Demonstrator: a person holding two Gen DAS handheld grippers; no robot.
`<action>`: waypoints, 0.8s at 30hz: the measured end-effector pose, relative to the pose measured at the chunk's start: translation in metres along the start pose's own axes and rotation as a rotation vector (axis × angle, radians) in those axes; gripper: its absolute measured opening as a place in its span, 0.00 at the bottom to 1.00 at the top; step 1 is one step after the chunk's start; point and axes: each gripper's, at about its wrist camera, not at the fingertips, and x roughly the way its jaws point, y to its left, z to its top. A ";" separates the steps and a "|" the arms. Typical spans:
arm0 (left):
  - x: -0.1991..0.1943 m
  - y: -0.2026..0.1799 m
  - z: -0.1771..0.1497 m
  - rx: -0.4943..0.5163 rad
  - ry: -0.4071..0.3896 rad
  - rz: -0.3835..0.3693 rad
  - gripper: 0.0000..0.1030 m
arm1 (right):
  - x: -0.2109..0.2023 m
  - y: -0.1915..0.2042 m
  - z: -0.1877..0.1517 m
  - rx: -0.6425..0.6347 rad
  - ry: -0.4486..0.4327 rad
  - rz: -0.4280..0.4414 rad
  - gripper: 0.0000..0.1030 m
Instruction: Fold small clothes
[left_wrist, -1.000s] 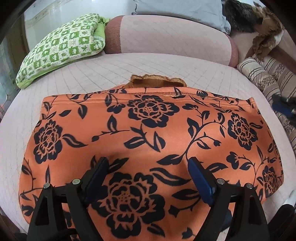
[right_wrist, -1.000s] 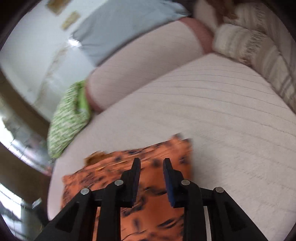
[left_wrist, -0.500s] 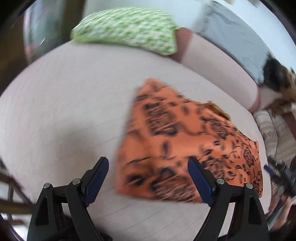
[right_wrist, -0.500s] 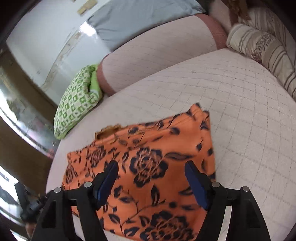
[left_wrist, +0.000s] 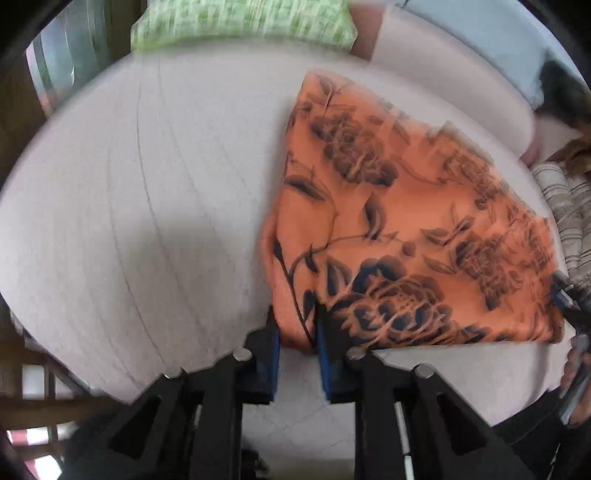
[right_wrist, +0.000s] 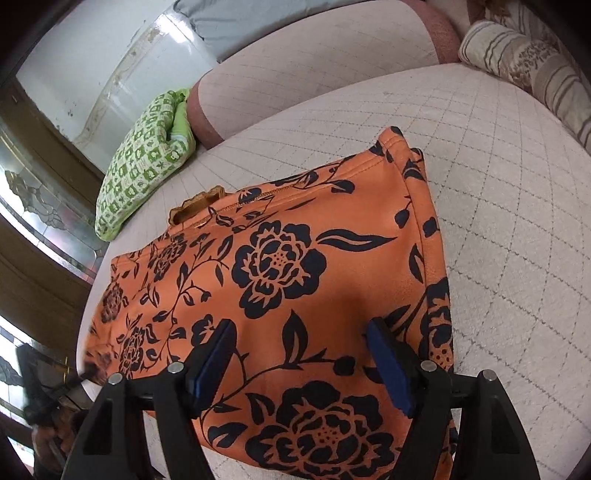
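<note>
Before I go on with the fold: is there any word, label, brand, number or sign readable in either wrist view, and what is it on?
No readable text in either view.
Orange floral garment: printed flowers and leaves only; no tag or label shows.
Green patterned cushion: small motifs in squares, too small to tell whether any are letters; blurred in the left wrist view.
Striped pillow: stripes and ornament, no writing.

Soft daylight, left wrist view motion-blurred, right sharp, fisheye edges dark

A home bedroom: quilted bed (right_wrist: 480, 155), green patterned pillow (right_wrist: 144, 155), striped cushions (right_wrist: 524, 55), glazed wooden door (right_wrist: 33, 206).
</note>
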 end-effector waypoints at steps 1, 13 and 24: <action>-0.007 -0.002 0.002 0.005 -0.014 -0.005 0.29 | 0.000 0.000 0.000 0.003 0.000 0.000 0.74; 0.040 0.007 0.148 -0.029 -0.052 -0.110 0.66 | 0.000 -0.006 0.003 0.010 0.022 0.054 0.74; 0.081 -0.011 0.179 0.032 -0.058 -0.002 0.21 | 0.004 -0.003 0.002 -0.004 0.031 0.052 0.74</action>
